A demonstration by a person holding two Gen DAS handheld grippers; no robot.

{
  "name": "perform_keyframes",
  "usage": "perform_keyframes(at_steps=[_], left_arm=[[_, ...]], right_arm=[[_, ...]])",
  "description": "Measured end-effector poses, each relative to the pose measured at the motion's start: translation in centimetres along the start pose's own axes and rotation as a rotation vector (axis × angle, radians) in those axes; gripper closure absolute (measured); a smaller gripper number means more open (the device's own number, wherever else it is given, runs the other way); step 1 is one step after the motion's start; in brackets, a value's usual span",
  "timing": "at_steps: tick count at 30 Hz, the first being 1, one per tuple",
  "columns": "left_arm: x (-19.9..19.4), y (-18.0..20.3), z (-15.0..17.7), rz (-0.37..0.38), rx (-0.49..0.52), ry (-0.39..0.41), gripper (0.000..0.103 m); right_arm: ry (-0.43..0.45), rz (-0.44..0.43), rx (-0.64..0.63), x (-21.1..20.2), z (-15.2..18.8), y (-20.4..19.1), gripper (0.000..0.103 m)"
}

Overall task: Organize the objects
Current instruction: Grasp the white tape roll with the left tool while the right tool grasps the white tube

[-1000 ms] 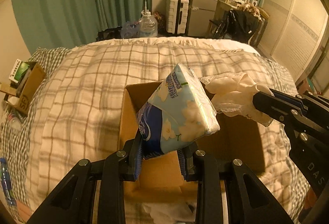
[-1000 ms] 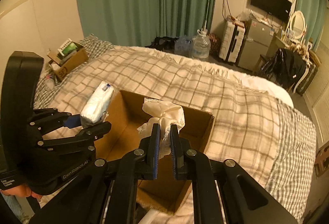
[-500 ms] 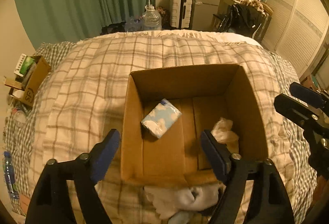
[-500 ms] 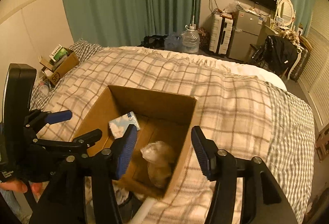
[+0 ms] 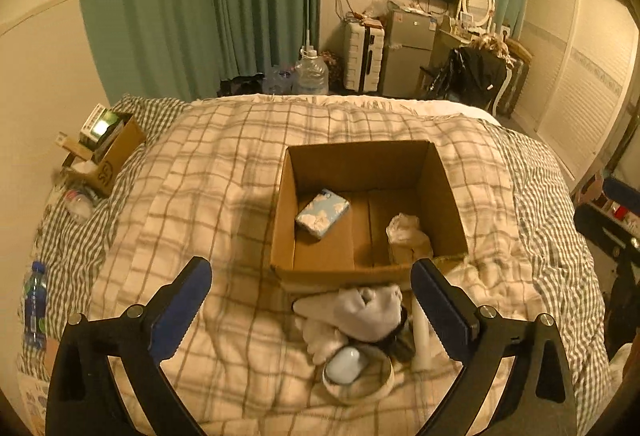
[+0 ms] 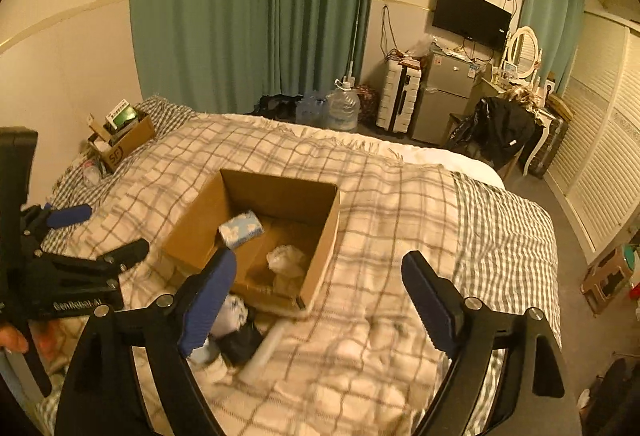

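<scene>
An open cardboard box [image 5: 444, 188] [image 6: 320, 252] sits on the plaid bed. Inside lie a blue-and-white tissue pack [image 5: 322, 213] [image 6: 240, 229] at the left and a crumpled white cloth [image 5: 406, 232] [image 6: 286, 260] at the right. My left gripper [image 5: 312, 310] is open and empty, held back in front of the box. My right gripper [image 6: 320, 300] is open and empty, above the box's near right corner. A pile lies in front of the box: white socks [image 5: 360, 310], a small round dish with a pale object [image 5: 352, 372], a dark item and a white tube [image 6: 264, 348].
A smaller cardboard box of items [image 5: 108, 152] [image 6: 124, 140] sits at the bed's far left corner. A water bottle [image 5: 35, 300] lies at the left edge. The left gripper's body [image 6: 60, 276] shows at the left of the right wrist view. Furniture stands beyond the bed.
Both grippers opened, dropping the tissue pack and the white cloth into the box. Both then pulled back and up from the box.
</scene>
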State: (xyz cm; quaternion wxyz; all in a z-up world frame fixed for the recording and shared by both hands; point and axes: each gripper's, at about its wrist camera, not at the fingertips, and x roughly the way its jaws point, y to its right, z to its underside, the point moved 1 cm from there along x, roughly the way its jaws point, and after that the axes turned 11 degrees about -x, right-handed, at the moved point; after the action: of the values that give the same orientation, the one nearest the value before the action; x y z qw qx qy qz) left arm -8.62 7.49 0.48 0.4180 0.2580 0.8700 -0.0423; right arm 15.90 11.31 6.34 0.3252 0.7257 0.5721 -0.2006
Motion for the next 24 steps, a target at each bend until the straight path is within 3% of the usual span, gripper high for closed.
perform_keyframes(at_steps=[6,11,24], left_arm=[[0.4,-1.0,3.2,-0.012,-0.035,-0.019,0.001],[2.4,-1.2,6.2,-0.018,-0.044,-0.061,0.001],[10.2,-0.1,14.2,0.053,-0.029,-0.349,0.001]], right_arm=[[-0.036,-0.015,0.026,-0.2,3.8,-0.9,0.018],[-0.091,-0.035,0.055,2.1,7.1,-1.7,0.018],[-0.252,-0.060,0.108,9.5,12.1,-2.8,0.018]])
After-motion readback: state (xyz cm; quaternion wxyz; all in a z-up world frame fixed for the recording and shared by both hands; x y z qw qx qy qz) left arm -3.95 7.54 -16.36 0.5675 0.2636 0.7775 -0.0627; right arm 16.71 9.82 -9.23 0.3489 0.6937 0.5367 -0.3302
